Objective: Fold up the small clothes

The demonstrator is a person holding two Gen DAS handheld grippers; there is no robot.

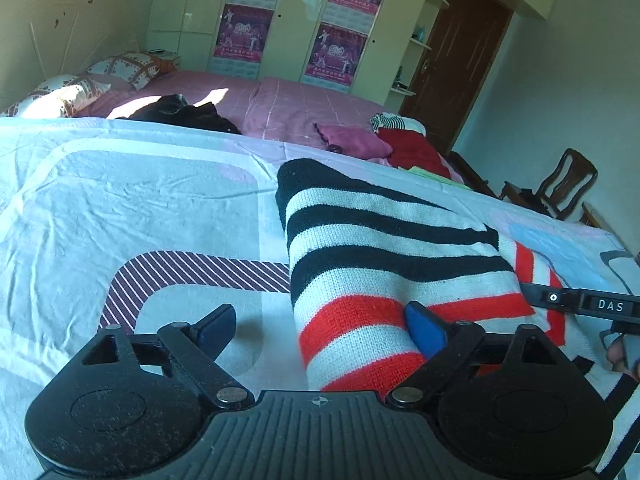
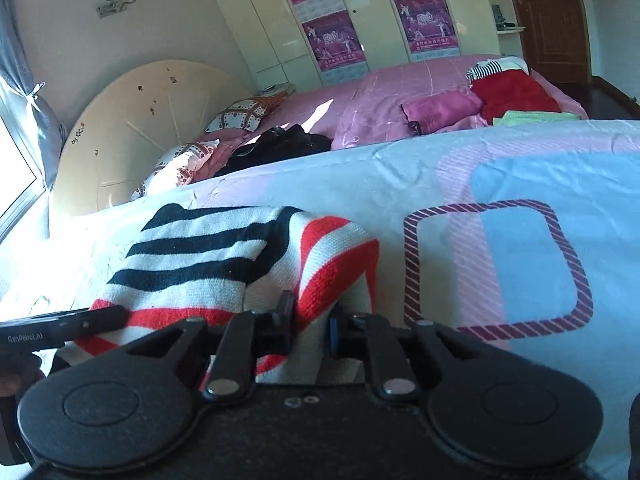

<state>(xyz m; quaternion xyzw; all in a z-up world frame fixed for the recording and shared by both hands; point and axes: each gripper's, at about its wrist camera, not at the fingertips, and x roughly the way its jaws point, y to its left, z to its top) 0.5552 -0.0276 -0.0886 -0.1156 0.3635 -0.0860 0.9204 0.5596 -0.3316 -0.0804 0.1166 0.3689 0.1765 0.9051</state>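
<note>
1. Striped sweater (image 1: 384, 248), knit in black, white and red bands, lies folded on the pale patterned sheet (image 1: 120, 200) of the near bed.
2. Left gripper (image 1: 320, 320) is spread wide. Its left finger sits clear over the sheet; its right blue pad (image 1: 426, 330) rests on the sweater's near red-striped end. No squeeze on the cloth.
3. Right gripper (image 2: 312, 320) is nearly pressed together, pinching a raised red-and-white fold of the sweater (image 2: 224, 256) at its near right edge.
4. Far side: pink quilt (image 1: 288, 108), black garment (image 1: 180, 114), magenta cushion (image 2: 440, 110), red cloth (image 2: 516, 92).
5. Cream wardrobe with posters (image 2: 336, 40) stands beyond, and a brown door (image 1: 452, 64) at far right.
</note>
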